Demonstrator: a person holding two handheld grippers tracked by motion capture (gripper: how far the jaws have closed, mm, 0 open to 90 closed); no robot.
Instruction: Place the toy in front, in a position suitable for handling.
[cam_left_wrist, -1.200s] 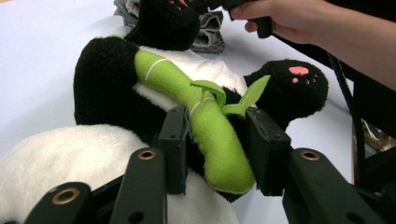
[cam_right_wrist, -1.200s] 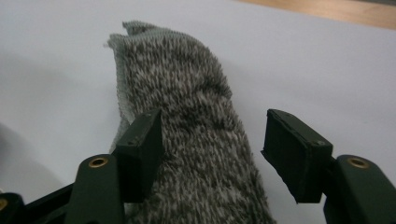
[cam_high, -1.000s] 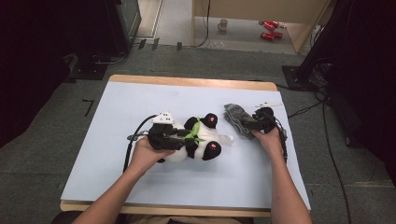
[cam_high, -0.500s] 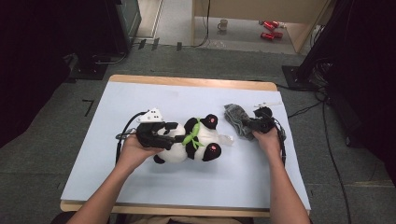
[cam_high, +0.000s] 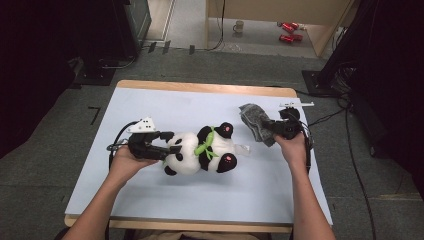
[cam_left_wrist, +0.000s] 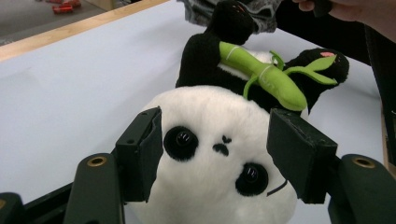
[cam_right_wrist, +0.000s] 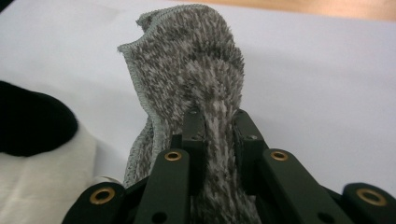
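A black-and-white plush panda (cam_high: 200, 152) lies on its back on the pale blue table top (cam_high: 200, 100), a green bamboo sprig (cam_left_wrist: 261, 77) on its chest. My left gripper (cam_high: 167, 147) has just been opening. Its jaws now stand open on either side of the panda's head (cam_left_wrist: 219, 186), with its pads (cam_left_wrist: 144, 158) beside the fur. To the panda's right, my right gripper (cam_high: 272, 131) has just been closing and is shut on a grey fuzzy cloth (cam_high: 252, 120). In the right gripper view the cloth (cam_right_wrist: 187, 60) rises from between the pinching jaws (cam_right_wrist: 217, 126).
The table has a wooden rim (cam_high: 200, 87) at the far side. On the floor beyond are a mug (cam_high: 240, 26) and red objects (cam_high: 287, 30). Cables (cam_high: 345, 125) trail off the table's right side. The right hand (cam_left_wrist: 355, 9) holds its gripper behind the panda.
The left hand has drawn back to the left and the panda has shifted slightly with it. The right gripper has closed on the cloth and lifted its near end.
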